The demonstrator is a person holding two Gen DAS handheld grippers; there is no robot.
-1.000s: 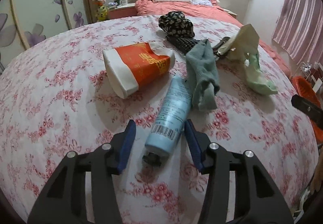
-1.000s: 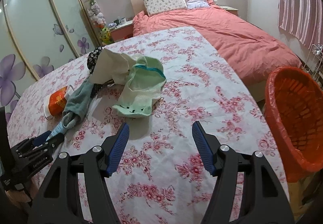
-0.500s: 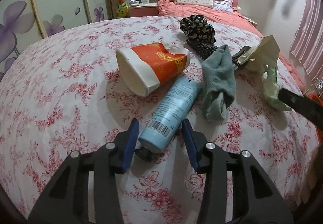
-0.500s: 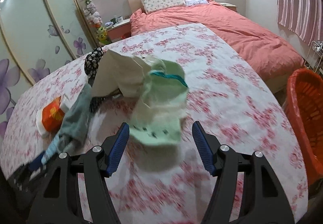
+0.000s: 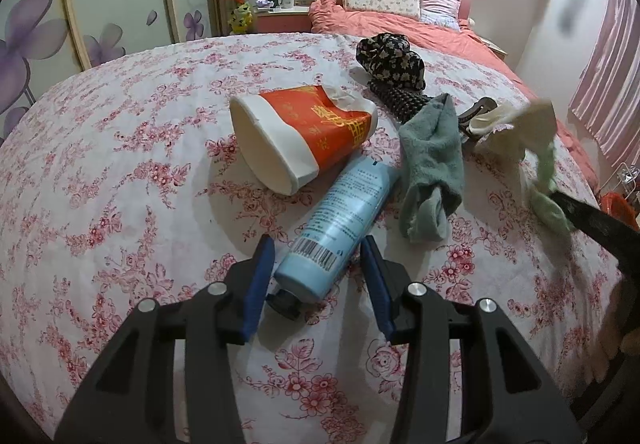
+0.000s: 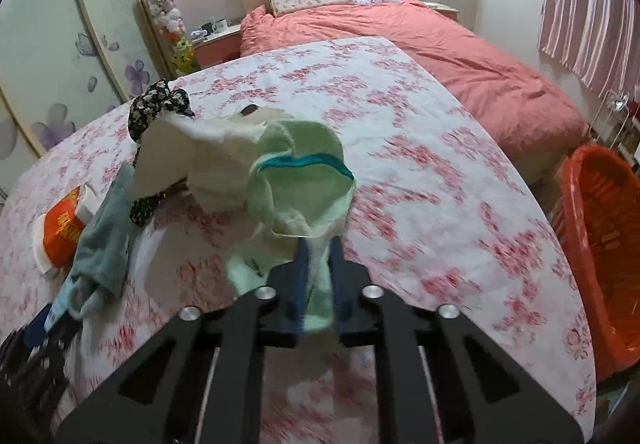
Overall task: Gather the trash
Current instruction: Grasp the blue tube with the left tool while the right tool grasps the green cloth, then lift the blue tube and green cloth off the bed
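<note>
Since a second ago the right tongs (image 6: 318, 264) have just been closing and now pinch the pale green cloth with a teal trim (image 6: 304, 180), which bunches up off the floral tablecloth of the table (image 6: 420, 164); a cream cloth (image 6: 208, 152) hangs against it. Left of that green cloth lie a grey-green towel (image 5: 432, 160), a crushed orange-and-white paper cup (image 5: 308, 136), a black floral fabric piece (image 5: 390, 60) and a light blue plastic tube with a barcode (image 5: 344, 220). The left tongs (image 5: 318, 284) stand spread, one finger on each side of the tube's capped end; its own fingers (image 5: 260, 280) do not appear to press on it yet. To the right of the green cloth, beside the table's edge, an orange plastic basket (image 6: 600, 228) waits, apparently empty as far as its visible part shows. By this look, the collecting has barely begun: nothing sits in the basket, one piece is in hand, and the tube and cup remain on the table.
</note>
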